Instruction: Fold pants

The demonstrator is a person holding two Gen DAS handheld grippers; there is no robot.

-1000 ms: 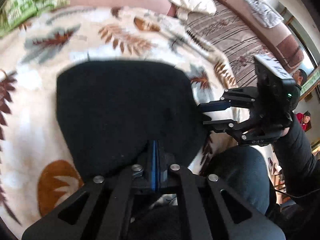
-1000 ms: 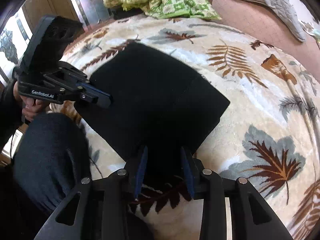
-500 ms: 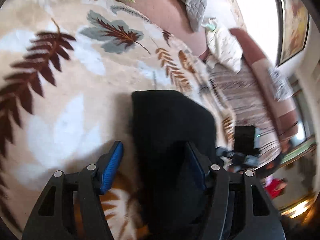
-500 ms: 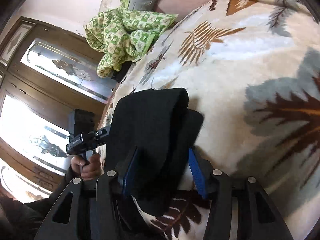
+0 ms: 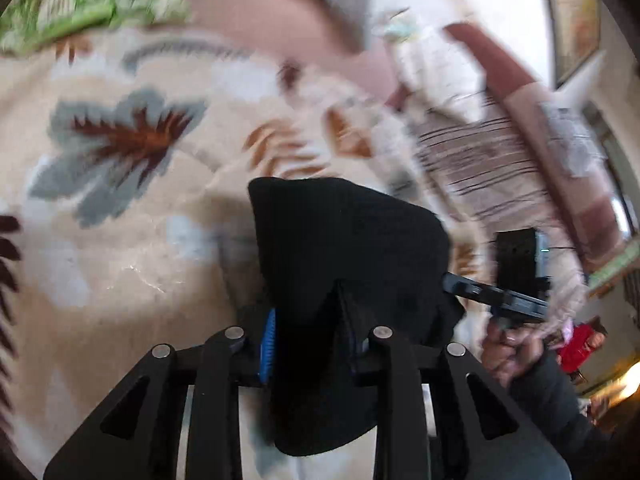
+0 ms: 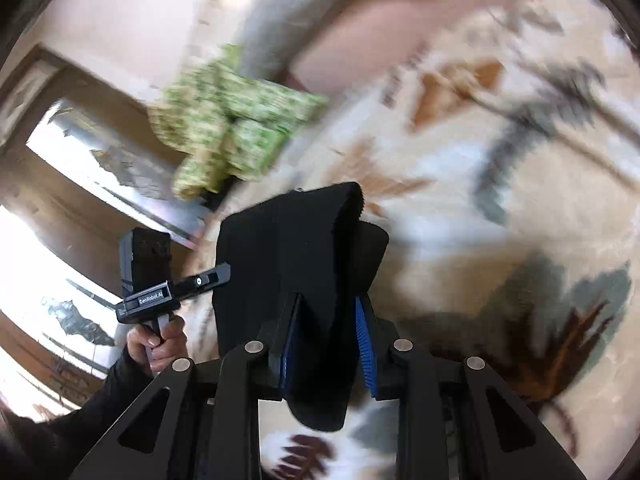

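In the lower middle of the left wrist frame, the left tongs (image 5: 310, 344) are clamped on the folded black pants (image 5: 348, 248), the blue pads pressed into the cloth from both sides. The bundle rises out of the grip toward the frame's center, and a loose lobe of it hangs down between the black linkage arms at the bottom. Under it spreads the cream blanket (image 5: 120, 264) with its grey and brown leaf print, blurred.

At the right edge of that frame the right tongs (image 5: 456, 283) reach in from the side, their tip meeting the right border of the pants; a hand (image 5: 510, 346) in a dark sleeve holds the grip below them.

In the lower center of the right wrist frame, the right tongs (image 6: 328, 344) pinch the same pants (image 6: 288, 256), fabric packed between the two blue pads, with a thick folded edge standing up toward mid-frame. At the left of the frame the left tongs (image 6: 224, 272) touch the bundle's left border, and the left hand (image 6: 160, 340) is wrapped round the handle.

A green patterned cloth (image 6: 232, 124) lies crumpled in the upper left of this view, at the far edge of the blanket (image 6: 500, 200). Brown wooden paneling with bright glass fills the left side behind it.
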